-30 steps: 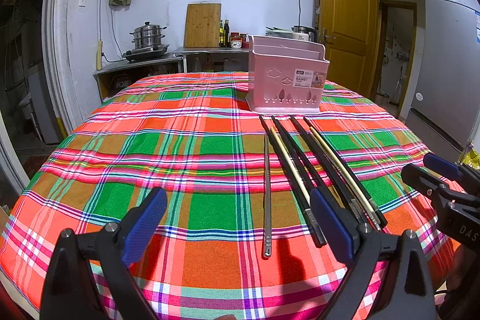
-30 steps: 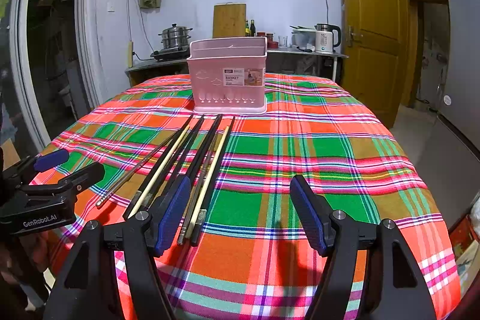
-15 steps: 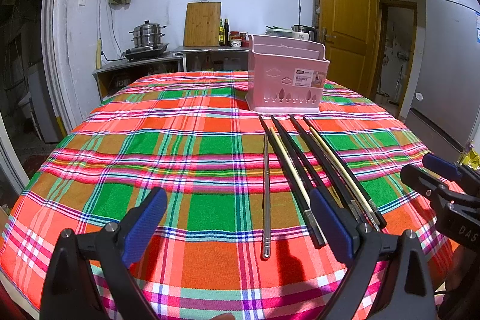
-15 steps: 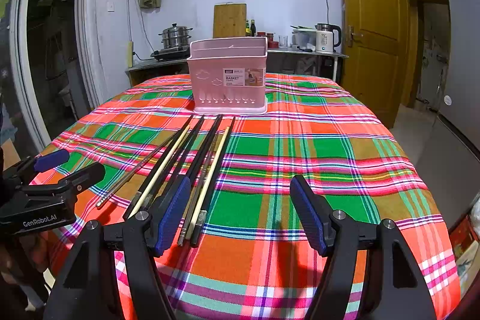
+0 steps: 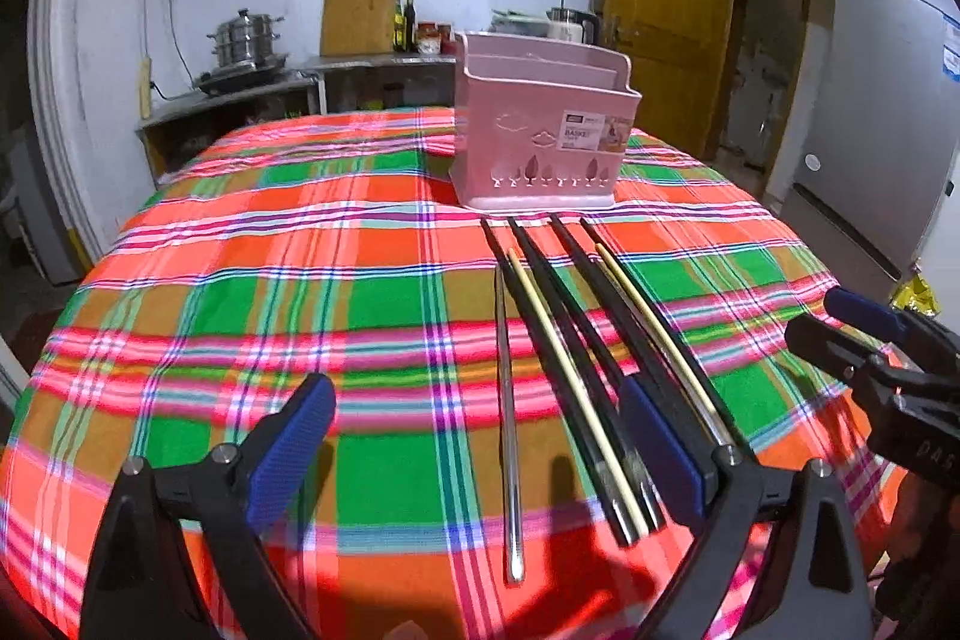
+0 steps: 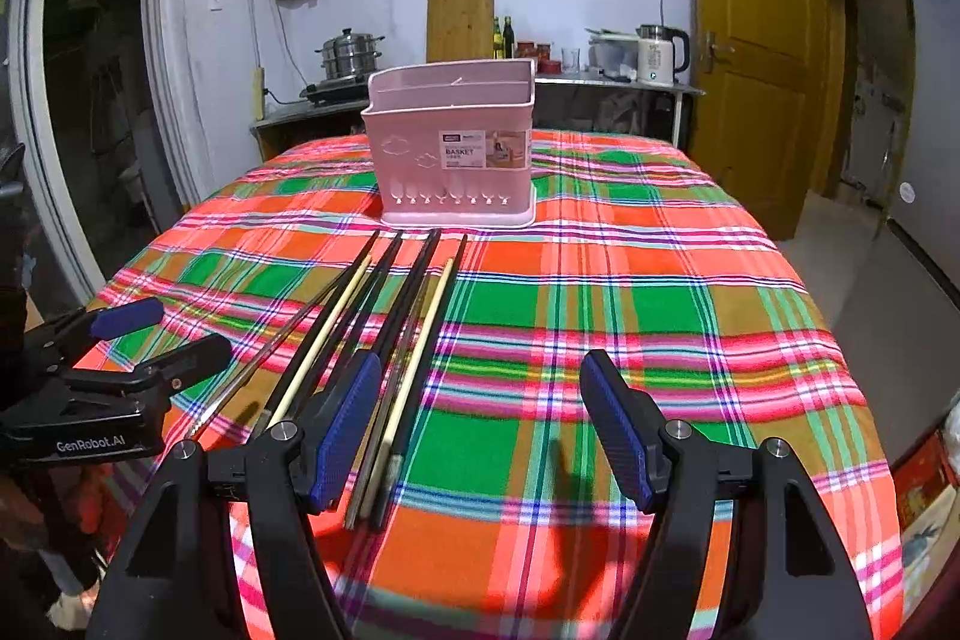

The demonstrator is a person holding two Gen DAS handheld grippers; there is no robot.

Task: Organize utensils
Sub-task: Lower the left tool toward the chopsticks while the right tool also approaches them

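A pink utensil basket (image 5: 540, 142) (image 6: 456, 154) stands upright on the plaid tablecloth (image 5: 300, 316) (image 6: 630, 316). In front of it several chopsticks (image 5: 576, 340) (image 6: 372, 334), black, pale and metal, lie side by side, pointing toward the basket. A single metal chopstick (image 5: 507, 412) lies at the left of the row. My left gripper (image 5: 480, 436) hovers open over the near ends of the row, holding nothing. My right gripper (image 6: 480, 412) is open and empty, with its left finger just over the row's right edge.
Behind the table is a counter with a steel pot (image 5: 243, 40), a wooden cutting board (image 6: 459, 22), bottles and a kettle (image 6: 657, 52). A wooden door (image 6: 750, 40) and a grey fridge (image 5: 882, 112) stand to the right. The table's edge drops off close to both grippers.
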